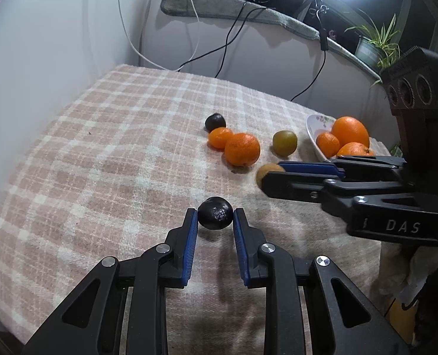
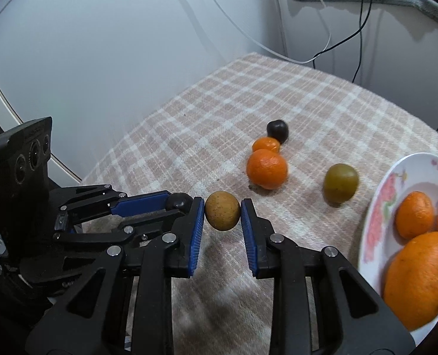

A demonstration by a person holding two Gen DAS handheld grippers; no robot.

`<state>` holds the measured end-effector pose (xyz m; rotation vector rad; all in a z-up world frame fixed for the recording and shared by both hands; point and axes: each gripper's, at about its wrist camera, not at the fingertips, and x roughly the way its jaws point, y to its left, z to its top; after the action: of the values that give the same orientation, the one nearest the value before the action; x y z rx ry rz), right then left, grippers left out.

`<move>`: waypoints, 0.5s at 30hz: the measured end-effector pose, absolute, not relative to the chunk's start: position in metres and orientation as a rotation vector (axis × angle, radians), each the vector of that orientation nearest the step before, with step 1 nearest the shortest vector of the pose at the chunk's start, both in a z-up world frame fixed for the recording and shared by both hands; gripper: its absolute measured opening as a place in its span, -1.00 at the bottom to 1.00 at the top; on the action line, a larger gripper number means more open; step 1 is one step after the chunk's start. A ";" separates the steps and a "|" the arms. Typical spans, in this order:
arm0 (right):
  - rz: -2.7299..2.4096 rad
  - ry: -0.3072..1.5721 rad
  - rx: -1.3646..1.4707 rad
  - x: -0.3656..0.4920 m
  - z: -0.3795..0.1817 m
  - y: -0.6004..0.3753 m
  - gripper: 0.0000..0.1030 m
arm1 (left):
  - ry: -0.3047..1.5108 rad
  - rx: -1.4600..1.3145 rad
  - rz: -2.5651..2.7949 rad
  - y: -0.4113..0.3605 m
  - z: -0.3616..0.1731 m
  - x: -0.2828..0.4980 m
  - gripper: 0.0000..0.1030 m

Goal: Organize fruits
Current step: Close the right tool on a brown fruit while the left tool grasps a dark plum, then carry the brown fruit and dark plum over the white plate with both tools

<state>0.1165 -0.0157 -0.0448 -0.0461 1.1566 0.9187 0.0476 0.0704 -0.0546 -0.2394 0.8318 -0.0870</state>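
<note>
Our left tongs [image 1: 215, 214] are closed around a dark plum [image 1: 215, 213], both blue pads pressed to its sides, and it seems to hang a little above the checked cloth [image 1: 100, 162], judging by the shadow under it. Our right tongs [image 2: 222, 211] grip a small tan fruit [image 2: 222, 210] the same way, just beside the left pair, so the two tools nearly touch. Toward the far edge of the table lie a second dark plum [image 1: 215, 120], two tangerines [image 1: 242, 149] touching each other and a greenish fruit [image 1: 284, 143]; the flowered plate [image 2: 378, 207] at the right edge already carries three oranges. We judge the step to be carrying both pieces to their places. To do it well, we keep the squeeze light, since a plum bruises and a round fruit can slip out of flat pads, move the tongs apart before travelling so they do not knock, and lower each fruit fully before opening, or it rolls across the cloth.
</note>
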 end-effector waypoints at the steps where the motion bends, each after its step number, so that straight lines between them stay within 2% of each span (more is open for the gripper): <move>1: 0.914 1.150 -0.043 0.116 -0.042 -0.020 -0.49 | 0.828 -0.243 -0.087 0.071 -0.053 0.047 -0.56; 15: 0.790 1.061 0.036 0.111 -0.004 -0.108 -0.49 | 0.782 -0.248 -0.163 0.045 -0.030 0.056 -0.56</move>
<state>0.1113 -0.1083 -0.0038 0.0357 1.0606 0.7896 0.0562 0.0448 -0.0304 -0.2479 0.7817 -0.1632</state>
